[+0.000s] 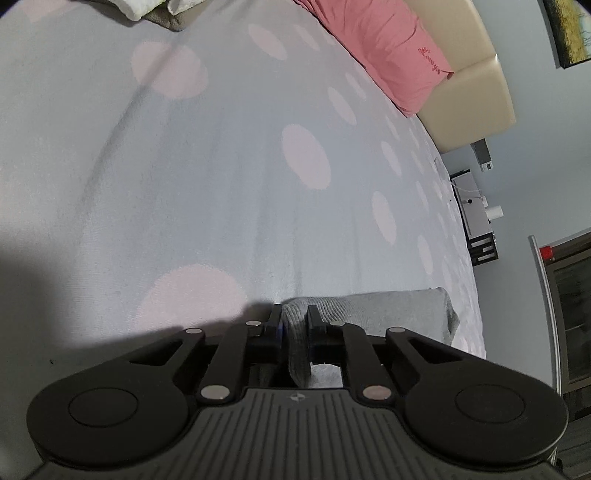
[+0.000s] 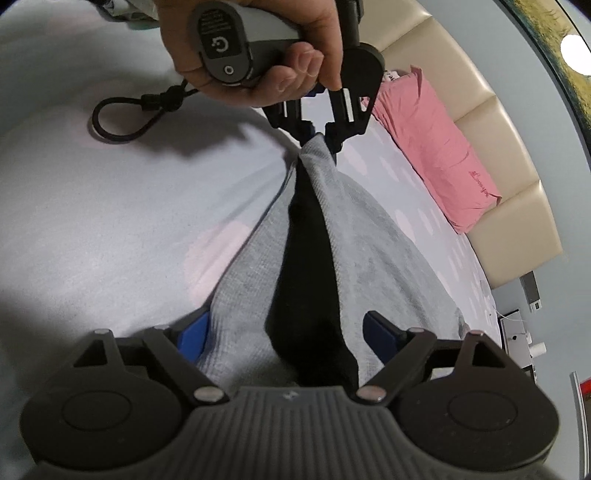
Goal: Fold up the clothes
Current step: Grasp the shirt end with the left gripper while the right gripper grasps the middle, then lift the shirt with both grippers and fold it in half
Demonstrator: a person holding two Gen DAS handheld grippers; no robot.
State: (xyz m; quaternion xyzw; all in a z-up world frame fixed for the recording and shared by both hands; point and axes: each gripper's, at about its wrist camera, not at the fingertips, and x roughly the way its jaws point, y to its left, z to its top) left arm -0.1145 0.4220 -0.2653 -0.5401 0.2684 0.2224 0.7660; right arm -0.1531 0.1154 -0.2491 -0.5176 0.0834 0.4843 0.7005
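Note:
A grey ribbed garment (image 2: 369,254) with a dark inner fold lies stretched over the spotted bedsheet (image 1: 221,184). My left gripper (image 1: 293,321) is shut on one end of the garment (image 1: 369,314); it also shows in the right wrist view (image 2: 319,134), held by a hand and pinching the far tip of the cloth. My right gripper (image 2: 284,332) is open, its blue pads (image 2: 194,332) on either side of the near end of the garment, which passes between them.
A pink pillow (image 1: 388,44) lies against a cream padded headboard (image 1: 472,103) at the far right. White and grey cloth (image 1: 155,11) sits at the far edge of the bed. A nightstand (image 1: 476,206) stands beyond the bed's right edge.

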